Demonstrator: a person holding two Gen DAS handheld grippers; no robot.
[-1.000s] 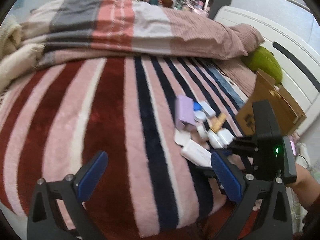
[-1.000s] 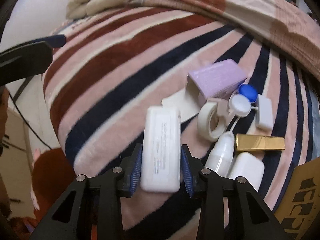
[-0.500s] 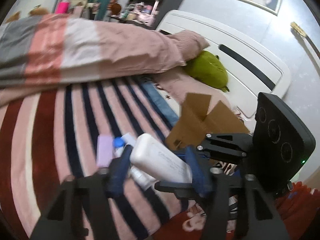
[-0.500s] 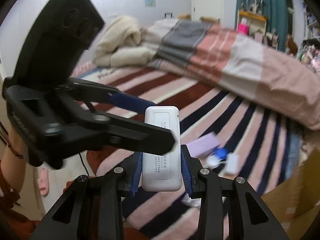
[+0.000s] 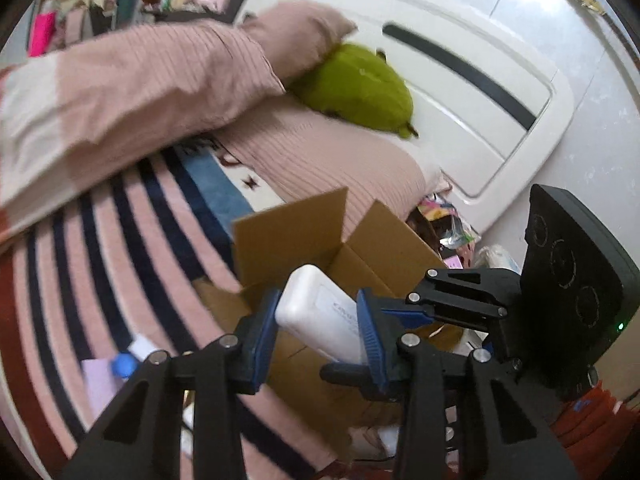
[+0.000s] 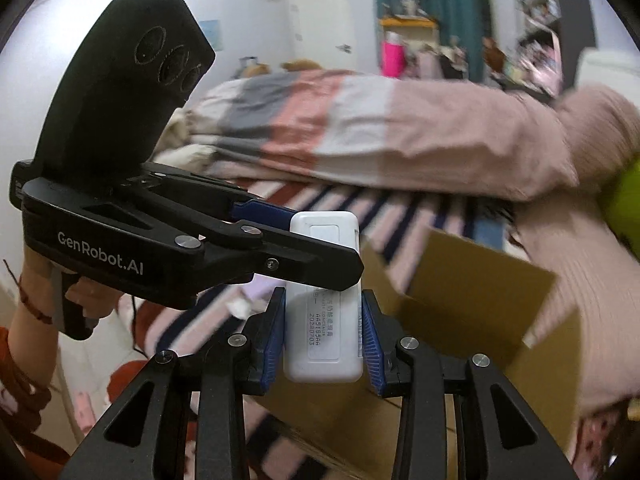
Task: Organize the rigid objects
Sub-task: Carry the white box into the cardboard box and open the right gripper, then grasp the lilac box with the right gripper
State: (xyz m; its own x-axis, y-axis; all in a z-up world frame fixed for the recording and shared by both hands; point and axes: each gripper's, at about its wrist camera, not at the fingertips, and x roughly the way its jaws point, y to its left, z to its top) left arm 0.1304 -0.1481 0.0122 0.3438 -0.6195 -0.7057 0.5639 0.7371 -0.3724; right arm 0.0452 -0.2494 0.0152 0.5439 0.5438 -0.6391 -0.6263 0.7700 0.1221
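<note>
I have both tongs on one white plastic case [image 6: 323, 320], held in the air above the bed, over the near edge of the open cardboard box [image 5: 320, 248]. My right tongs [image 6: 323, 336] pinch its near end, blue pads flat against both long sides, printed label facing up. My left tongs [image 5: 316, 328] come in from the left and are closing across the case's far end; in the left wrist view the case sits between the blue pads and they touch its sides. The box stands on the striped blanket [image 5: 120, 248] with its flaps up. At the near left of the blanket lie a lilac box [image 5: 98, 380] and a blue cap [image 5: 122, 364], blurred. Far right, a green plush [image 5: 356, 88] rests against the white headboard [image 5: 480, 92]
</note>
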